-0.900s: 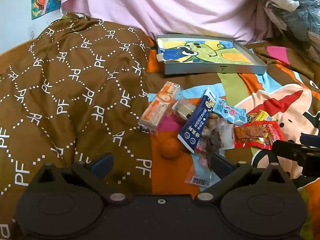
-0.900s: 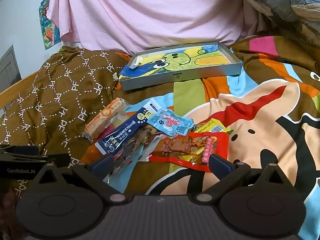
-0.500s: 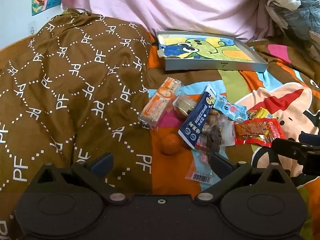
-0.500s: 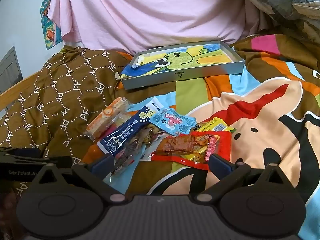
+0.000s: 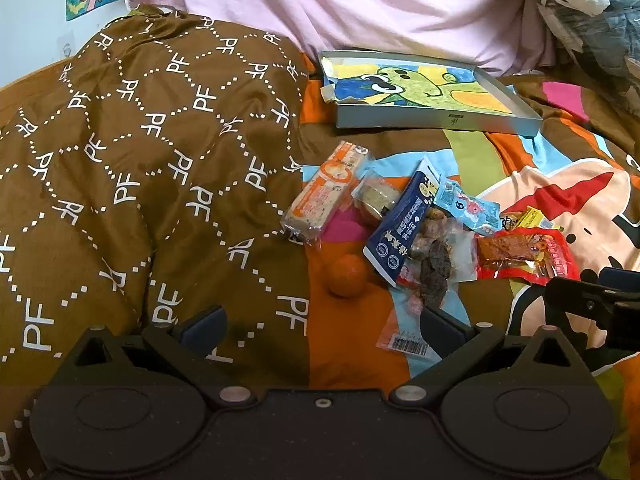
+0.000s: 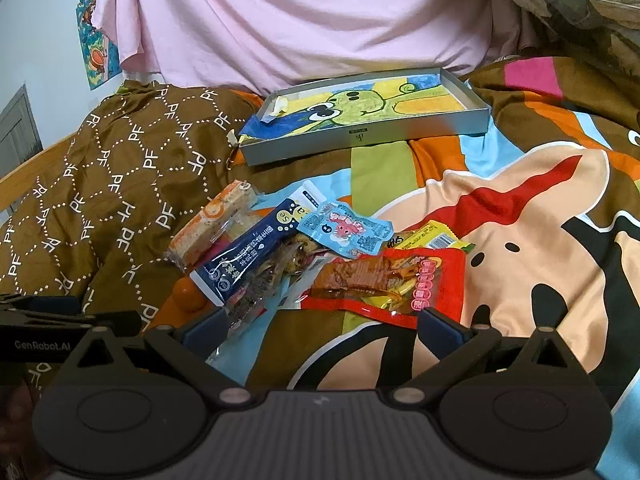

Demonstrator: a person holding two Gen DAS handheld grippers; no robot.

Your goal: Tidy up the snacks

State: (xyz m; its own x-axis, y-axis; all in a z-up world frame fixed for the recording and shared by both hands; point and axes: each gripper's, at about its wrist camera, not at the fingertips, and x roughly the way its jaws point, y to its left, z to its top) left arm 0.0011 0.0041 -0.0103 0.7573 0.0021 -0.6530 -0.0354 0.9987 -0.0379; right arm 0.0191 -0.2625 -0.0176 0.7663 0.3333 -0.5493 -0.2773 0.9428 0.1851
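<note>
The snacks lay in a loose heap on the quilt [image 5: 120,152], well short of the tray [image 6: 472,114], which sat empty farther back near the pink sheet [image 6: 300,20]. I took that tray for where they were meant to go, since its shallow walls would keep the packets from sliding about on soft bedding.

The packets overlapped one another. The orange bar [image 5: 324,196] lay at the left edge, partly up on the brown fold. The blue pack [image 5: 404,224] lay across a clear bag of dark pieces [image 5: 434,264]. The light-blue sachet [image 6: 346,230] rested on top. The red pack [image 6: 384,284] covered most of a yellow one [image 6: 434,238]. A tangerine [image 5: 347,276] sat by itself just in front of the blue pack, probably rolled into a dip in the cloth.

The left gripper [image 5: 320,324] hung tilted down, its jaws wide and empty, roughly lined up with the tangerine. The right gripper [image 6: 320,322] hung the same way, jaws wide and holding nothing, with the red pack just ahead. Each seemed placed to take the nearest piece, so that neither would have to cross the other.
</note>
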